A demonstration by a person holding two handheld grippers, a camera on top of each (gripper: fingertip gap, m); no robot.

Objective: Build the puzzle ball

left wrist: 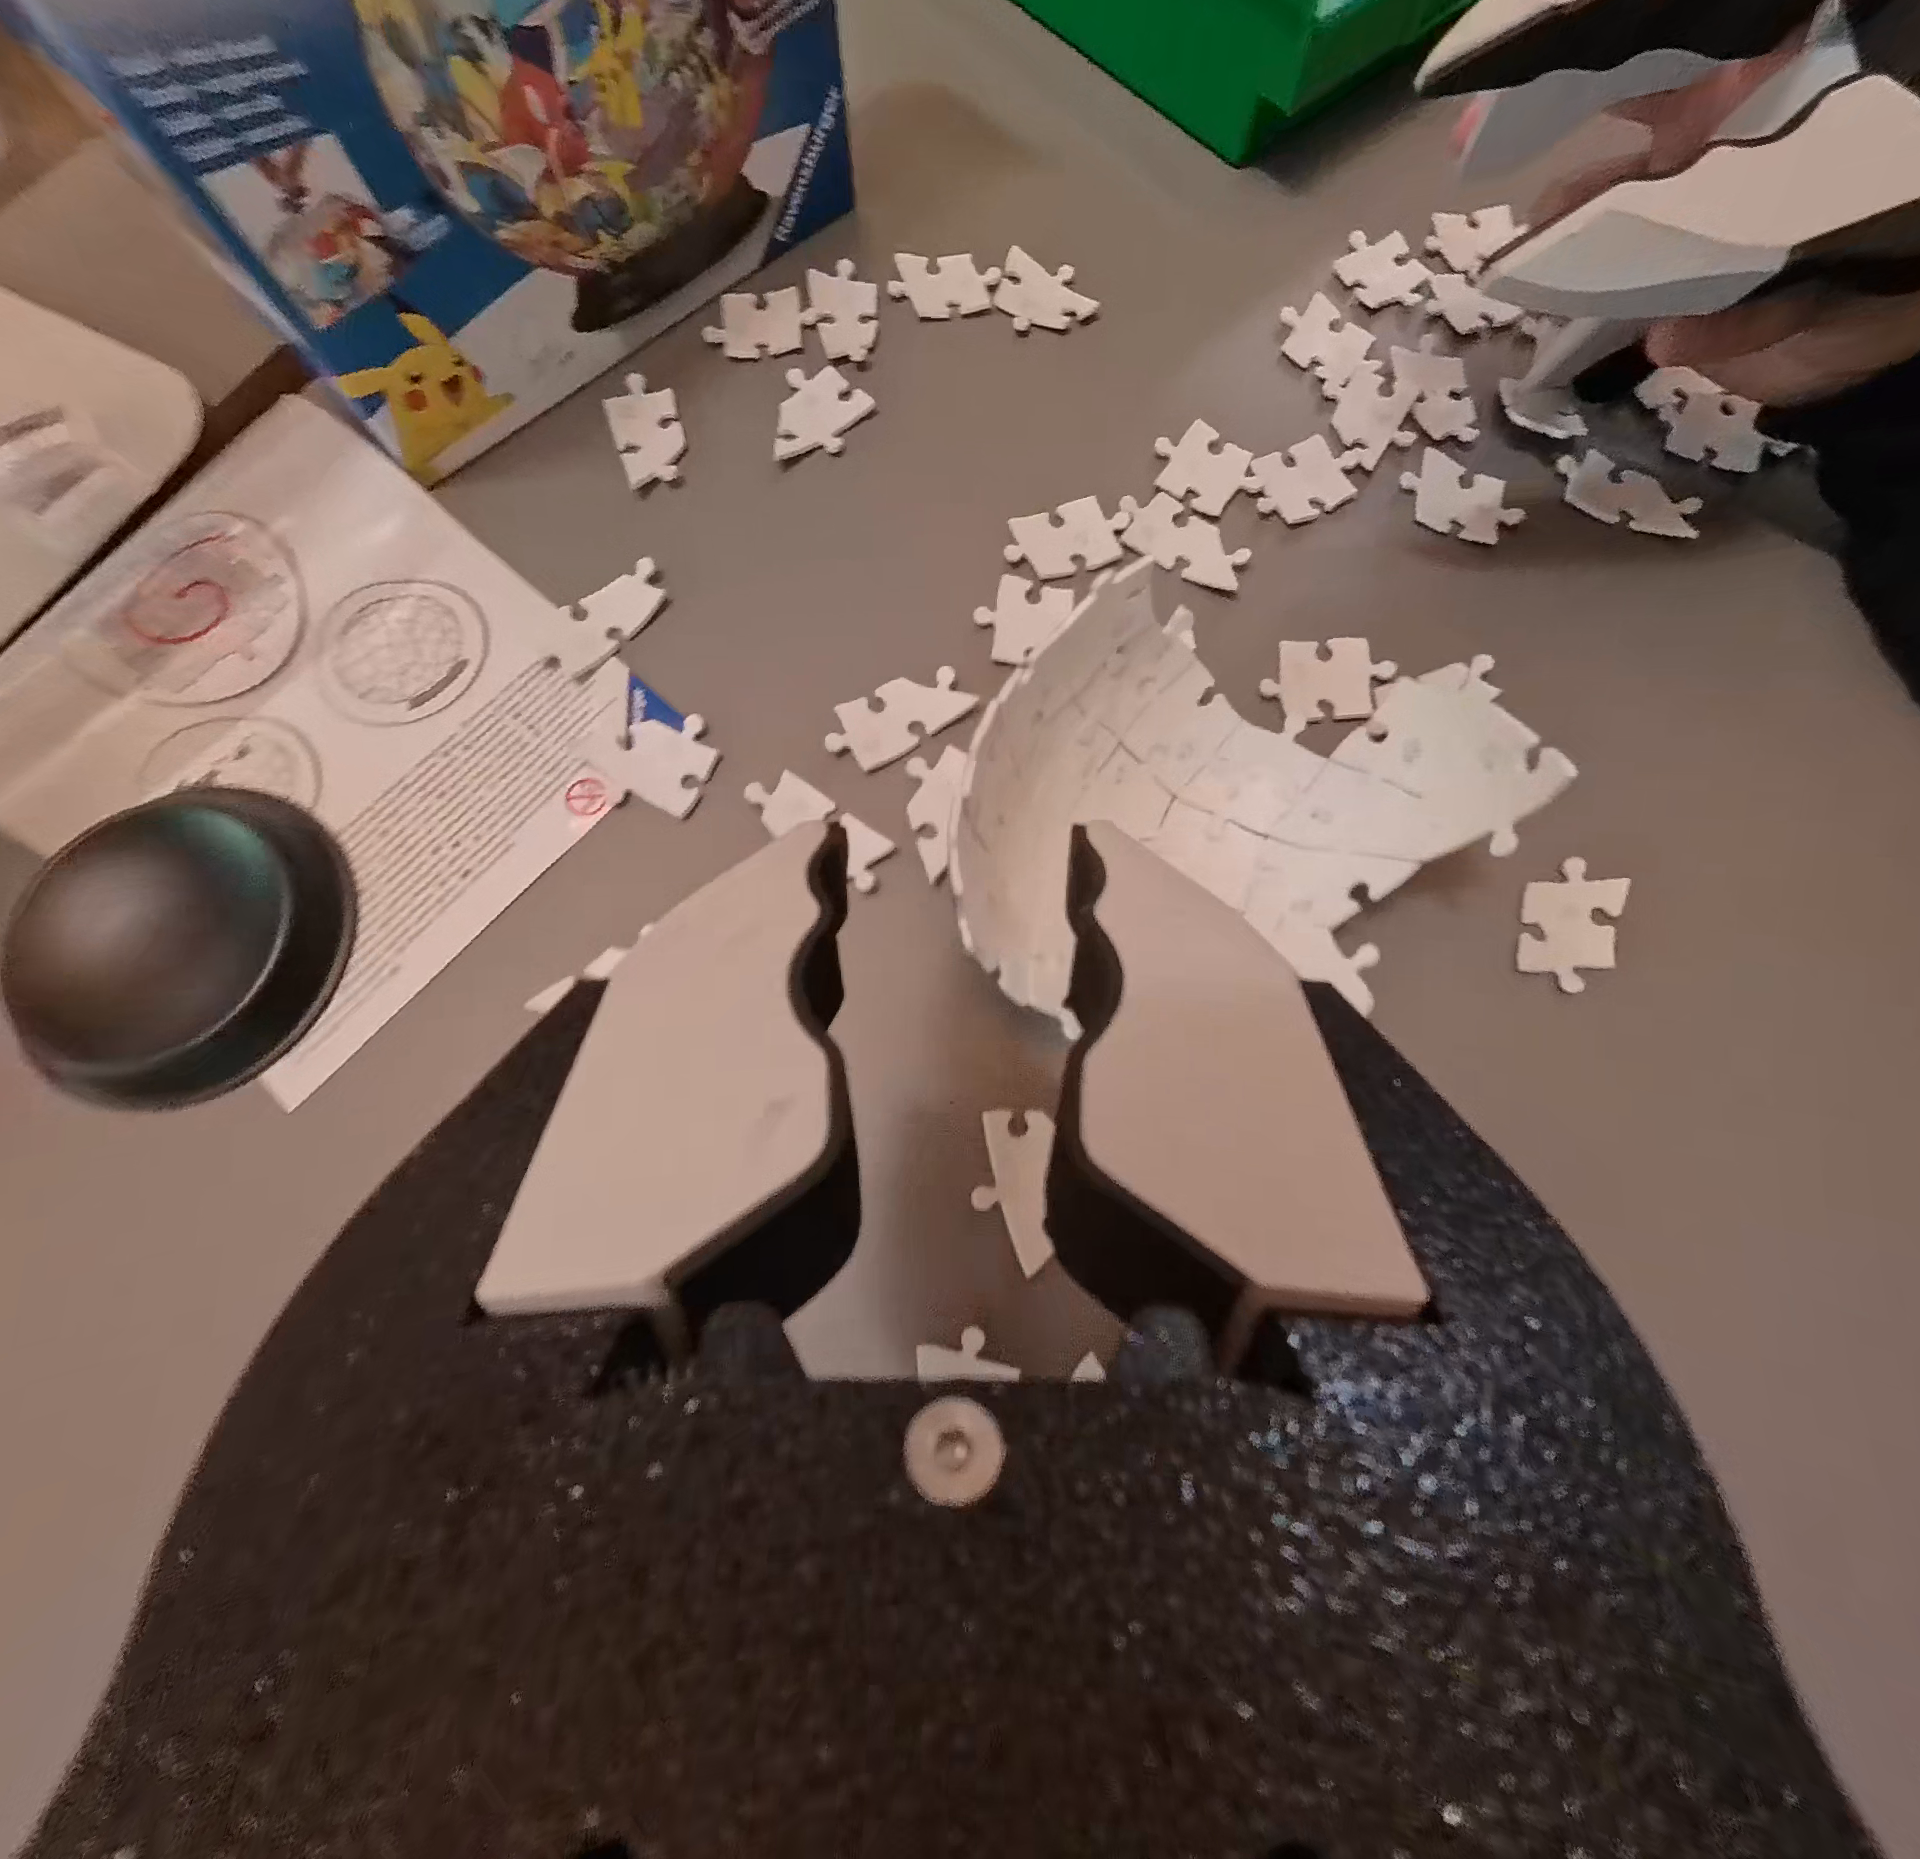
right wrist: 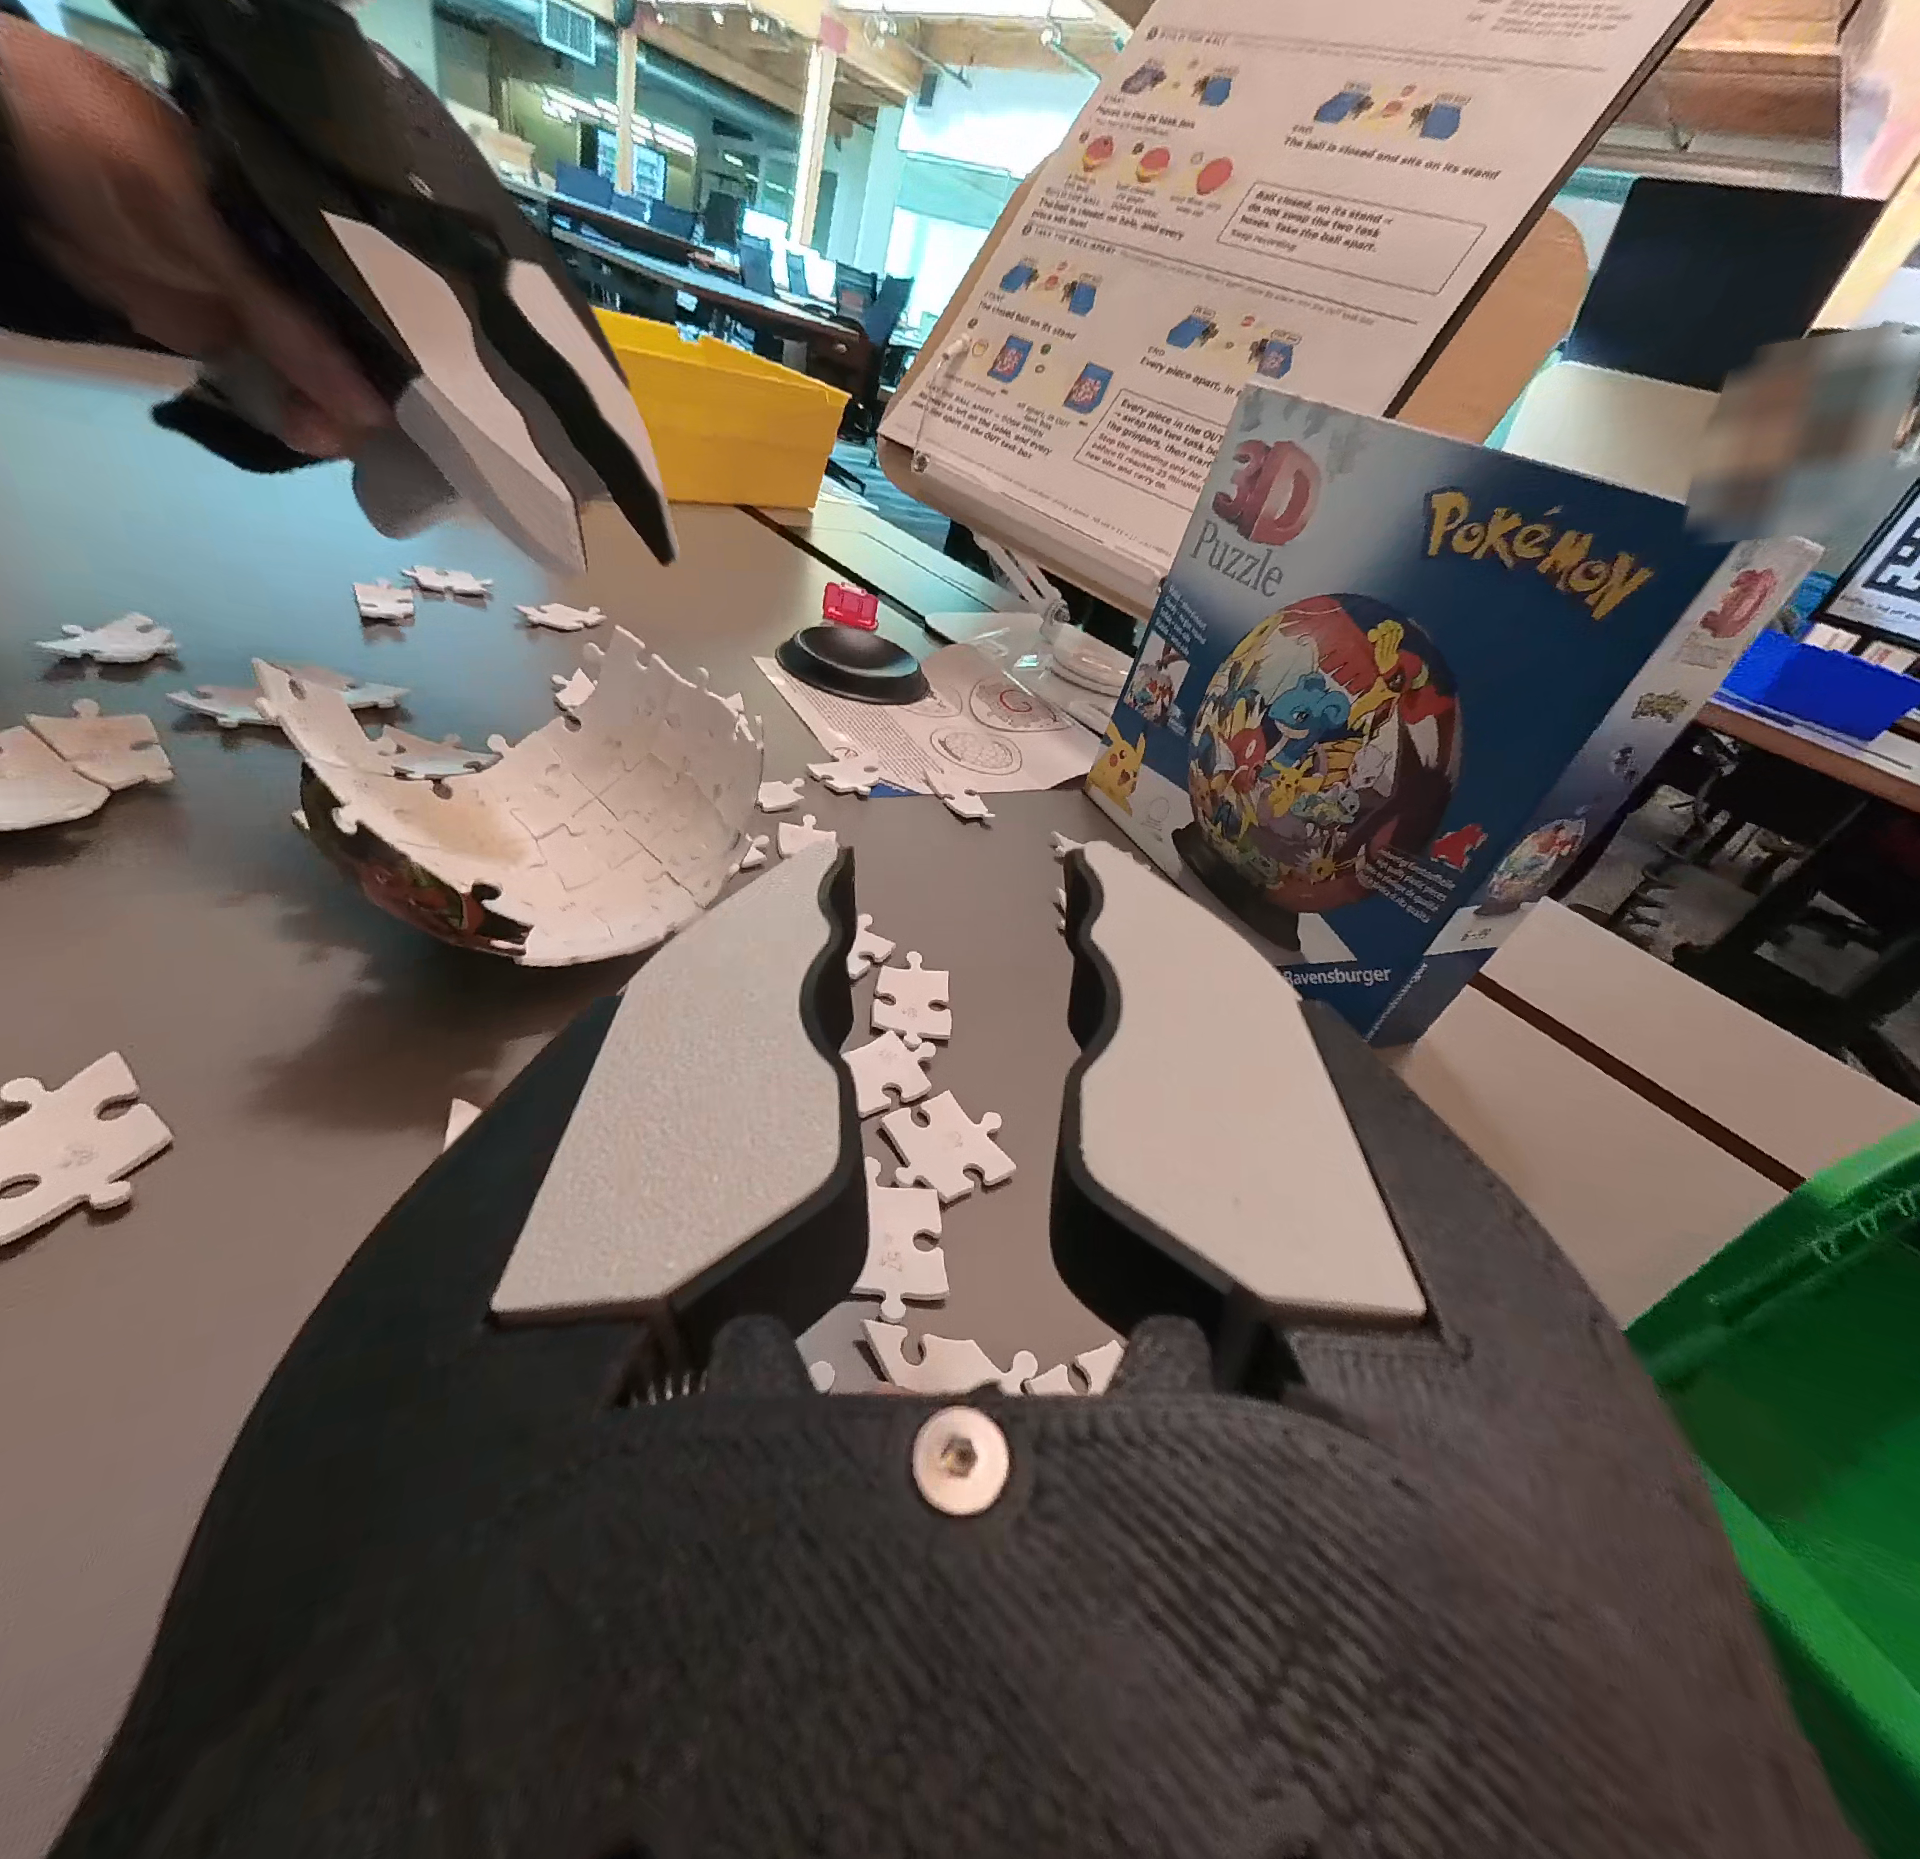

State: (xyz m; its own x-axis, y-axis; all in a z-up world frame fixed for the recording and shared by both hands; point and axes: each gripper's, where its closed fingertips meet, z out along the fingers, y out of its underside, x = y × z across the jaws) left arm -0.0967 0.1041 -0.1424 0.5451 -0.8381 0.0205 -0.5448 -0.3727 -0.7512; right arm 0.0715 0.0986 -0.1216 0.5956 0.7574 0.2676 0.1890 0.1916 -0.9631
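Left wrist view: left hand-held gripper (left wrist: 956,853) parted wide, nothing held, hovering over the grey worktop (left wrist: 1039,427). Curved part-built shell (left wrist: 1164,770) lying white side up just beyond the tips, one edge behind the right finger. Loose pieces (left wrist: 904,713) scattered white side up around it. Black stand (left wrist: 166,947) off left on the instruction sheet (left wrist: 436,708). Likely hazard: a careless descent pressing the shell's rim and popping joints apart.

Right wrist view: right hand-held gripper (right wrist: 956,864) equally spread, empty, low above a row of pieces (right wrist: 914,1092). Shell left of its tips, rocking on its printed outside. Puzzle box (right wrist: 1413,729) near the right finger; risk of knocking it, or scattering flat pieces that resist pinching.
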